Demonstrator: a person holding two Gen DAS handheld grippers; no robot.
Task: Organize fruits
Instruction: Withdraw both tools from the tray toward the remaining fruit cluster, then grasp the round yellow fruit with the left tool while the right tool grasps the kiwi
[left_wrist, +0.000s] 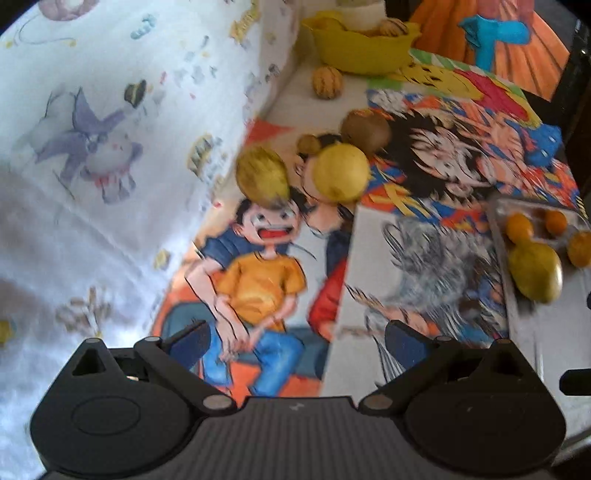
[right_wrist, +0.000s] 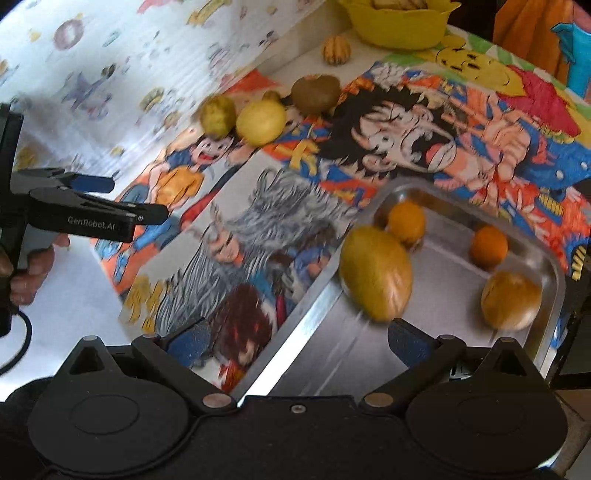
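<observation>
Cartoon-printed tablecloth (right_wrist: 388, 122) carries loose fruit, both grippers, left (left_wrist: 295, 341) and right (right_wrist: 297, 338), gape empty, and the mango (right_wrist: 375, 273) perched on the steel tray (right_wrist: 554, 280) rim could roll off if nudged.

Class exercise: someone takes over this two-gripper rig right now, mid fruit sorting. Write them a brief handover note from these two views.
Left gripper: open, empty, over the cartoon tablecloth.
Right gripper: open, empty, at the near edge of the metal tray.
In the tray: a mango, two oranges and a tan round fruit.
Loose on the cloth: two yellow fruits, a brown fruit, a striped fruit.
The yellow bowl already holds some fruit.
Left: sort the loose pieces.
</observation>
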